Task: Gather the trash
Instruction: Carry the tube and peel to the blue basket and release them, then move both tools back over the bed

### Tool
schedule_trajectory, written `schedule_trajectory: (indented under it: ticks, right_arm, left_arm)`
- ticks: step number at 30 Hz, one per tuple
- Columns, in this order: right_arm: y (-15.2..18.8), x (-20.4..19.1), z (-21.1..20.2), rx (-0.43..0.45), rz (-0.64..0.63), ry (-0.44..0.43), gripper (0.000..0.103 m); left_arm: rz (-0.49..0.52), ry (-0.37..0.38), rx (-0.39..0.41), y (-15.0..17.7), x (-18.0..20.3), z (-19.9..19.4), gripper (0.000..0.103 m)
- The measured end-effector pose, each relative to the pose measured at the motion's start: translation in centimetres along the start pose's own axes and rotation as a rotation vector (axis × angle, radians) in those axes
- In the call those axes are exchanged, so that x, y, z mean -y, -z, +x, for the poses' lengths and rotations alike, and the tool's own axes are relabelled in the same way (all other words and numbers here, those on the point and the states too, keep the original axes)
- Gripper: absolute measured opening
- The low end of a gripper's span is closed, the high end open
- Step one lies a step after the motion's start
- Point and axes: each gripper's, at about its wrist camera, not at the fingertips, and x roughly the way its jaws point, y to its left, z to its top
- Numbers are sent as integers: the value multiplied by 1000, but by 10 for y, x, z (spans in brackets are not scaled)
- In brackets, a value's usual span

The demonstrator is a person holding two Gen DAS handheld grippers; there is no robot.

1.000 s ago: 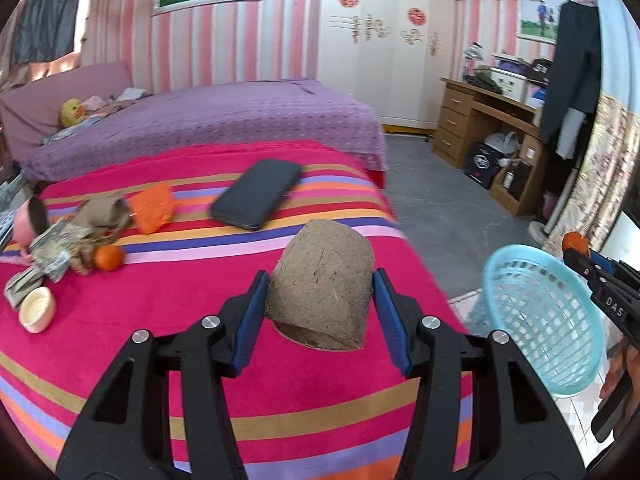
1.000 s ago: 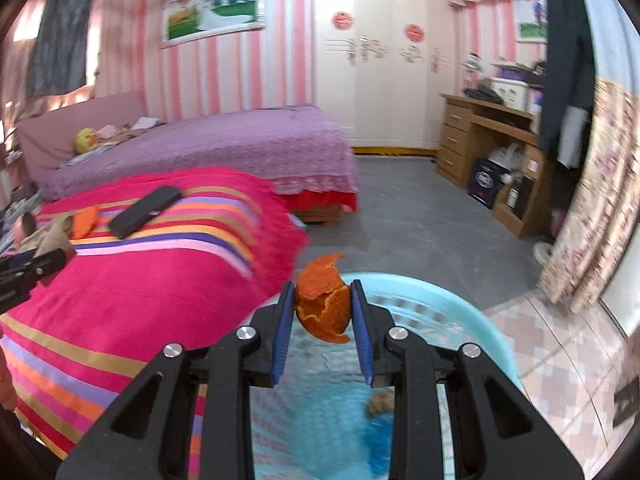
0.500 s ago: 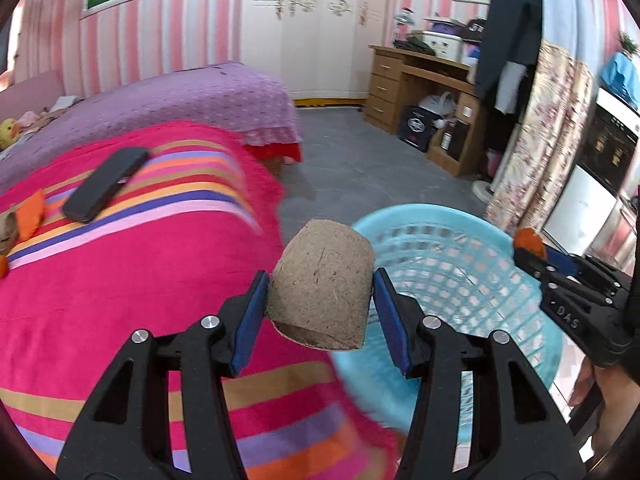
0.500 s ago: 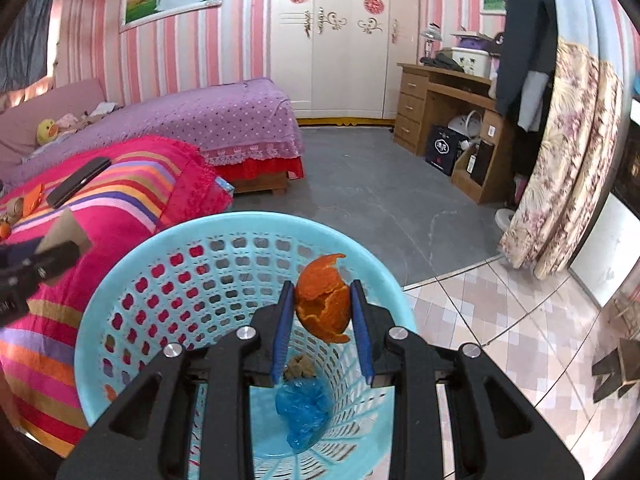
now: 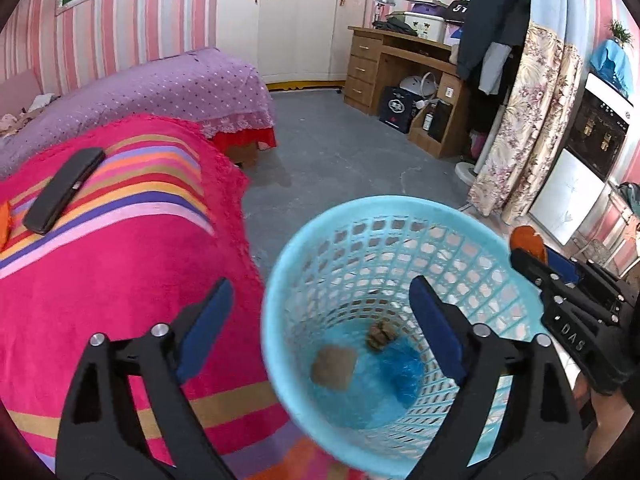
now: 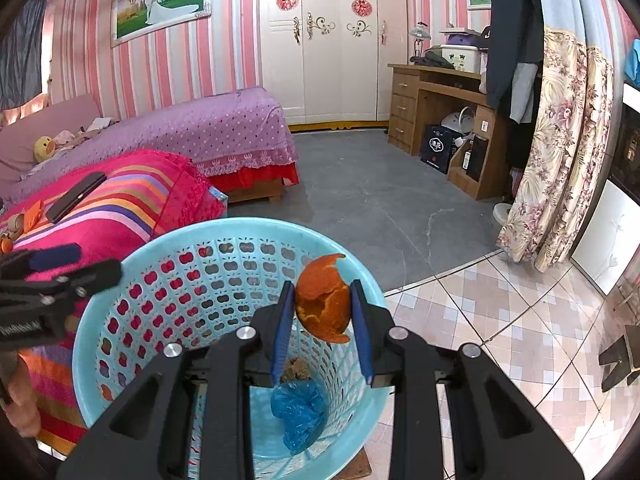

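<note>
A light blue plastic basket (image 5: 280, 264) (image 6: 168, 248) stands on the floor beside the bed. My left gripper (image 5: 320, 312) hangs over its near rim with its jaws opening wide and nothing between them. The brown cardboard tube (image 5: 334, 368) lies inside the basket near a crumpled blue bag (image 5: 404, 376) (image 6: 298, 412) and a small brown scrap (image 5: 382, 334). My right gripper (image 6: 322, 308) is shut on a piece of orange peel (image 6: 322, 304) above the basket's right side; that peel (image 5: 528, 240) also shows at the right of the left wrist view.
The bed with the pink striped blanket (image 5: 100, 280) lies left of the basket and carries a black phone (image 5: 64, 190) (image 6: 76, 196) and more litter (image 6: 16, 226) at its far left. Grey floor (image 5: 340, 160), a wooden desk (image 6: 440, 128) and a floral curtain (image 6: 560, 152) lie beyond.
My left gripper swung right from the bed to the basket, opened, and the cardboard tube fell in. The right gripper came over the basket, still gripping the peel.
</note>
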Motion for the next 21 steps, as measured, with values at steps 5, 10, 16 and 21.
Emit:
schedule_trajectory:
  ticks: [5,10,16,21]
  right_arm:
    - [-1,-3,2,10,24,-7,29]
    - [-4,-16,5,12,15,12,55]
    - [-9,-28,-1,23,38,41,89]
    - [-18,-56,-11,55,39,35,97]
  left_arm:
    - [-3,-56,29,1,-22,-12,93]
    - [-35,-90,59,0,-47,-26,95]
    - [-68,-136,87,0,-82,-49,95]
    - [-85,-168,108,4,-112,-75,97]
